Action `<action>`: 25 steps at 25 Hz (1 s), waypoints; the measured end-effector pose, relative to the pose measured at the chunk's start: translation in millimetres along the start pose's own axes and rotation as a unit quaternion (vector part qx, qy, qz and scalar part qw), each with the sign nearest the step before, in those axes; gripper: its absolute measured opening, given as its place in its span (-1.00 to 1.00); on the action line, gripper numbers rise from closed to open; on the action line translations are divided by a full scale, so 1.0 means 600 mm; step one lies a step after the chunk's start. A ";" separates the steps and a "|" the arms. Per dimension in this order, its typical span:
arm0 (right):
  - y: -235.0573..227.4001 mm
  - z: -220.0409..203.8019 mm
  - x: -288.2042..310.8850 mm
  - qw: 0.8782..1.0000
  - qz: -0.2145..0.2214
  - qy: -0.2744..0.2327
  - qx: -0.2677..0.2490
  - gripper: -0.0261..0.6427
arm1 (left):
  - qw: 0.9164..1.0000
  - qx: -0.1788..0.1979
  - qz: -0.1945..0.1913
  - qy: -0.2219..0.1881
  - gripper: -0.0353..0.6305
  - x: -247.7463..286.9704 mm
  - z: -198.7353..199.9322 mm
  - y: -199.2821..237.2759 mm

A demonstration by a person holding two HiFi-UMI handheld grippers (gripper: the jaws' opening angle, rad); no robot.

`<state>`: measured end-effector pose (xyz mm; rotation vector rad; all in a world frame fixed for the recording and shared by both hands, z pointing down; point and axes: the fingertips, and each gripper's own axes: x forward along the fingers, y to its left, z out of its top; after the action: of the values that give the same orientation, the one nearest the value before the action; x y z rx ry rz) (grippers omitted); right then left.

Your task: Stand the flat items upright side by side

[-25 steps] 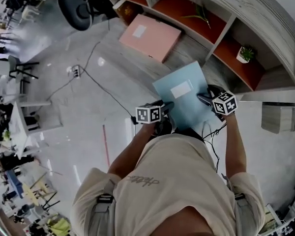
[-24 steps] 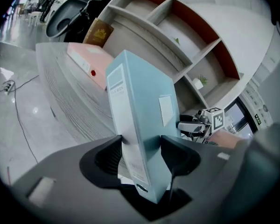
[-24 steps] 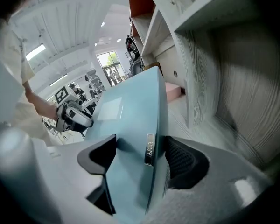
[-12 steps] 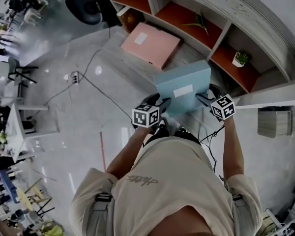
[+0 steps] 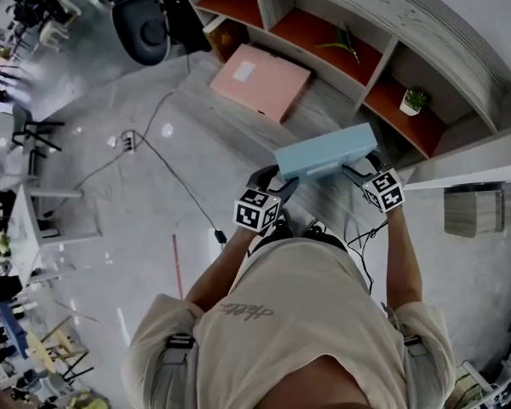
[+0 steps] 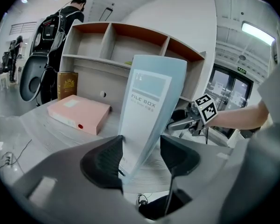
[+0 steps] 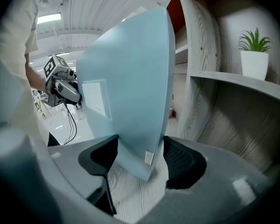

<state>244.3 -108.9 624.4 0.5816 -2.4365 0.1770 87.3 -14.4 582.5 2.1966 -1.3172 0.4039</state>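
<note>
A light blue file box [image 5: 324, 154] stands on its long edge on the wooden ledge [image 5: 328, 96], held at both ends. My left gripper [image 5: 277, 181] is shut on its left end; in the left gripper view the box [image 6: 151, 106] rises between both pads. My right gripper [image 5: 364, 164] grips the right end, and its jaws have just been closing with the box [image 7: 130, 87] between them. A pink file box [image 5: 260, 82] lies flat on the ledge farther left, also seen as the pink box [image 6: 79, 115] in the left gripper view.
Behind the ledge is a shelf unit with orange-backed bays [image 5: 324, 32]. A small potted plant [image 5: 413, 100] stands in the right bay and a brown carton [image 6: 67, 84] at the left. An office chair [image 5: 145, 24] and floor cables [image 5: 153, 135] lie to the left.
The blue file box went from lying face up to standing on its edge. Both grippers rose and rolled with it, holding its ends.
</note>
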 end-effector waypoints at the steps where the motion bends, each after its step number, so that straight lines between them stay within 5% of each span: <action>1: 0.001 -0.002 -0.001 1.000 -0.002 0.001 0.002 0.00 | 1.000 0.007 -0.001 -0.002 -0.09 0.001 0.000 0.000; 7: 0.003 -0.023 -0.008 0.999 -0.029 0.003 0.042 0.00 | 0.998 0.054 0.002 -0.017 0.13 0.000 0.000 0.008; 12: 0.019 -0.040 -0.030 0.997 -0.038 0.001 0.073 0.00 | 0.994 0.084 -0.063 -0.034 0.43 0.004 0.020 0.021; 18: 0.063 -0.113 -0.061 0.993 -0.052 0.036 0.101 0.00 | 0.974 0.174 -0.143 -0.028 0.37 0.028 0.029 -0.003; 25: 0.076 -0.151 -0.102 0.986 -0.080 0.043 0.141 -0.07 | 0.966 0.199 -0.162 -0.028 0.17 0.077 0.023 -0.026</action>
<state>316.2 -22.1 660.6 0.8707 -2.2839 0.4749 122.9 -49.5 590.0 2.7184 -0.9351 0.5146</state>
